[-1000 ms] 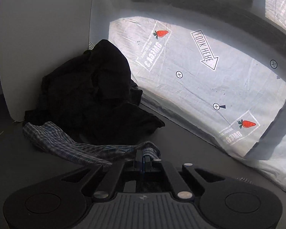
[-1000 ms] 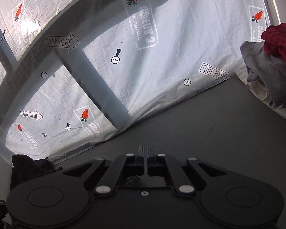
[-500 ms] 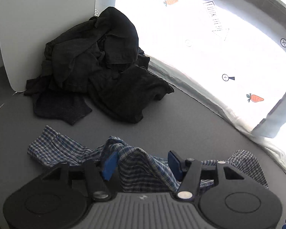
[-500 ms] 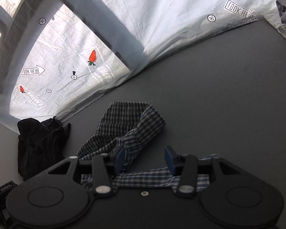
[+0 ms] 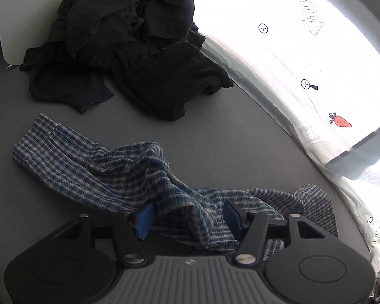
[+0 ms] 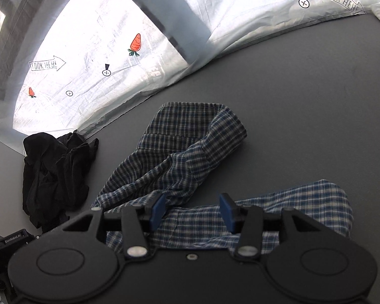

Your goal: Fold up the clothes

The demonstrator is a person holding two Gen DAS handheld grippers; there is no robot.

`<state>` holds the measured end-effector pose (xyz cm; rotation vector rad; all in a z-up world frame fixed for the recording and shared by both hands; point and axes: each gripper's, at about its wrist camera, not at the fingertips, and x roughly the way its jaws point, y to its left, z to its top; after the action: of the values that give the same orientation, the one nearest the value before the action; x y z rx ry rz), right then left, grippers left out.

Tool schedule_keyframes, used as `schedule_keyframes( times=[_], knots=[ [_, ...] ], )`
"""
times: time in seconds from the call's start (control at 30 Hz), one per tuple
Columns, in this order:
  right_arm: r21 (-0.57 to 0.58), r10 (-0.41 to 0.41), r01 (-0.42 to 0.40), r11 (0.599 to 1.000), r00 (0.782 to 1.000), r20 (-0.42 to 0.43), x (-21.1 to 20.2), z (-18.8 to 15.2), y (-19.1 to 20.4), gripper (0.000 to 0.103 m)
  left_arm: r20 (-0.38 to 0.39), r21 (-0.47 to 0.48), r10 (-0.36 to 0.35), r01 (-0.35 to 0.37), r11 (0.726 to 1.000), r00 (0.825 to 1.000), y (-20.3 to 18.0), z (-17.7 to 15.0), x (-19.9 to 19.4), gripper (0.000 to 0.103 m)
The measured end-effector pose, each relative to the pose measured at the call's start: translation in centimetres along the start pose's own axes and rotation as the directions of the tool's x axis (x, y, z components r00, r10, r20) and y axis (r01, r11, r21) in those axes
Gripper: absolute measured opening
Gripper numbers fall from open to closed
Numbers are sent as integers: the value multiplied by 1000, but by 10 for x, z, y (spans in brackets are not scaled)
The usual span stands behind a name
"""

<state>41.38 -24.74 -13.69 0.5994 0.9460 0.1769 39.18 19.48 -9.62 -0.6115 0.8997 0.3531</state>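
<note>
Plaid shirt (image 5: 93,167), crumpled on grey table (image 5: 215,131); black clothes pile (image 5: 129,40) at 11 o'clock. Left gripper (image 5: 187,217), right gripper (image 6: 192,209): jaws just opened, parted over plaid folds, gripping nothing.

Black hand-held gripper (image 5: 188,217), blue pads (image 5: 144,217)

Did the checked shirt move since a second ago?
Yes. The checked shirt hung bunched in the shut left tool, right by the black clothes pile. Now it lies spread on the grey table, apart from the pile, between open pads.
</note>
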Motion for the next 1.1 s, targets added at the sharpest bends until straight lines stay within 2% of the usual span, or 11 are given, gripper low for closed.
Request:
schedule_keyframes(
  times=[0.07,0.1,0.13,0.3,0.4,0.53,0.63,0.67,0.73,0.83,1.1],
  knots=[
    [20,-3,2,1000,1000,3,-4,-5,-3,48,18,-37,-9,10,999,1000,9,-1,3,47],
    [28,-7,6,1000,1000,3,-6,-8,-6,48,11,-45,-18,18,999,1000,11,-2,5,13],
    [32,-8,8,999,1000,7,-9,-10,-7,48,3,-50,-27,27,998,1000,13,-3,7,2],
    [50,-10,8,999,999,49,-28,-14,-13,49,48,41,-131,129,991,990,-8,-13,-17,0],
    [56,-7,2,998,997,81,-43,-14,-18,49,63,102,-254,247,964,965,-39,-22,-44,0],
    [62,-1,-6,998,994,110,-63,-17,-25,49,47,194,-442,426,884,896,-97,-41,-80,0],
    [67,7,-15,998,991,131,-77,-20,-33,49,-48,245,-601,593,767,798,-136,-68,-92,3],
    [77,10,-21,997,991,136,-81,-20,-36,49,-98,260,-621,623,738,777,-149,-80,-89,5],
    [107,22,-37,994,990,141,-84,-21,-43,50,-187,290,-594,622,727,782,-167,-107,-74,11],
    [142,49,-71,987,987,152,-86,-19,-51,50,-286,305,-477,551,777,831,-170,-133,-46,10],
    [133,237,-247,960,968,85,-63,-14,-27,51,-270,178,-416,470,865,868,-129,-127,-23,11]
  ],
)
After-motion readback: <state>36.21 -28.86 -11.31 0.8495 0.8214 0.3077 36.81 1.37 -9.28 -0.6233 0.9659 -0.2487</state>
